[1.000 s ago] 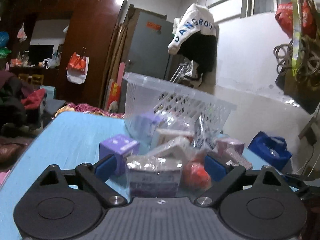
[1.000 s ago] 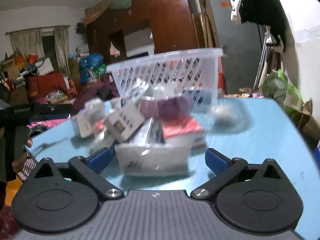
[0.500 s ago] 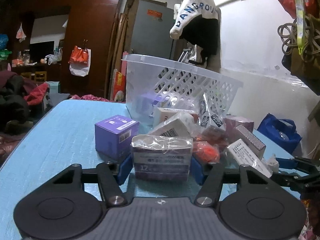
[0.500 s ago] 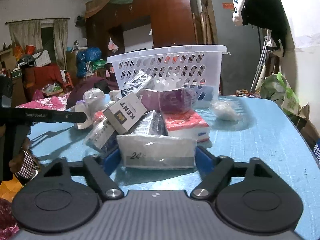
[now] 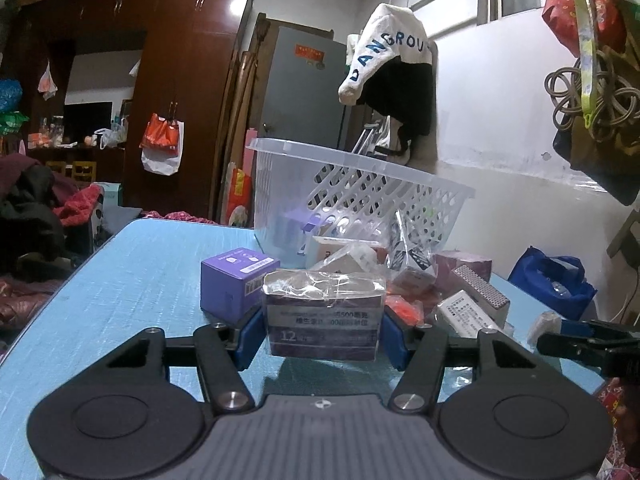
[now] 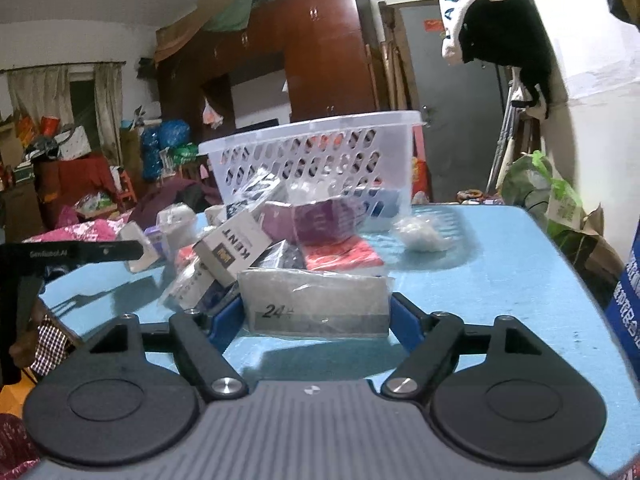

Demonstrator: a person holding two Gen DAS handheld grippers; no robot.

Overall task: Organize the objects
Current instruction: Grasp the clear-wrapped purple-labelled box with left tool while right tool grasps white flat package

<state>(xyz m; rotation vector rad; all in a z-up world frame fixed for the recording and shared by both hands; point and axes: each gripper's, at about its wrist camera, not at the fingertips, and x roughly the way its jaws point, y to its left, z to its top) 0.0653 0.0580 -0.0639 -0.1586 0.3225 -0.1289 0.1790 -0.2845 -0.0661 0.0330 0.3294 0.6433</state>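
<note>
The left claw (image 5: 322,334) is clenched on a purple pack wrapped in clear film (image 5: 323,316), its blue pads pressed against both short ends; the pack rests on the blue desk (image 5: 132,280). The right claw (image 6: 316,316) is likewise clamped on a wider grey pack marked "24" (image 6: 318,306), gripped at both ends and also low on the desk.

Just behind the left claw sits a small purple box (image 5: 236,282), touching the pack's left rear corner. Behind both claws is a loose heap of wrapped packs and cartons, among them a white carton printed KENT (image 6: 236,250) and a red-topped pack (image 6: 340,258). Beyond the heap stands a clear perforated basket (image 6: 320,152), which appears to hold a few items already, seen dimly through its wall.

The sorting looks early to midway: two packs are gripped but not lifted, and most of the heap remains outside the basket.

For room to move, the desk is bare to the left of the purple box and to the right of the grey pack, apart from a crumpled white wad (image 6: 420,236). The basket rim stands higher than the heap, so each pack would need raising over it. The two claws work close together, and desk edges lie near on both sides.
</note>
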